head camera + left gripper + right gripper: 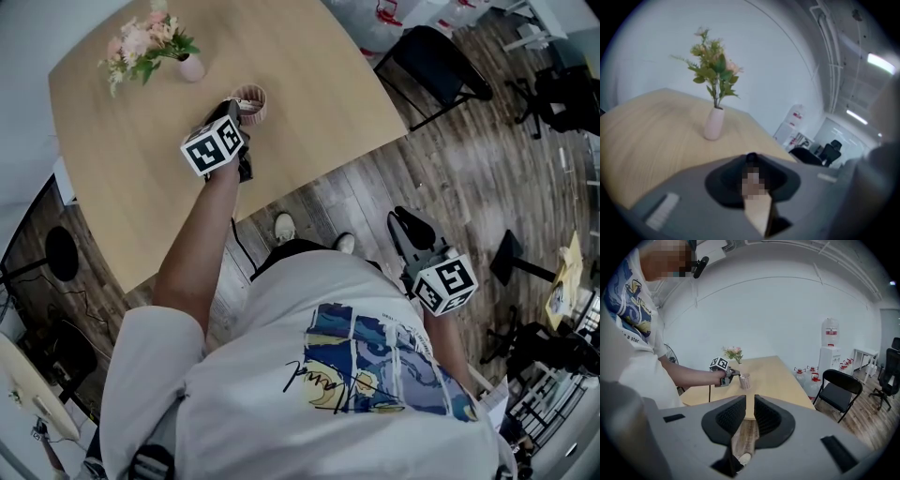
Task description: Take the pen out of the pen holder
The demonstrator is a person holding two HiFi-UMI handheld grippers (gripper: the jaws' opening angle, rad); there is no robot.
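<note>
Light wood table (141,169). 1 pink vase (191,67) upright near its far-left corner, stuffed with pink flowers (145,42) and green leaves. 1 black folding chair (436,61) just off the table's right edge, on dark plank floor (469,178). White water dispenser (830,341) against back wall, jug on top. Spare water jugs (813,379) on floor beside it. Black office chair (890,376) at far right.
</note>
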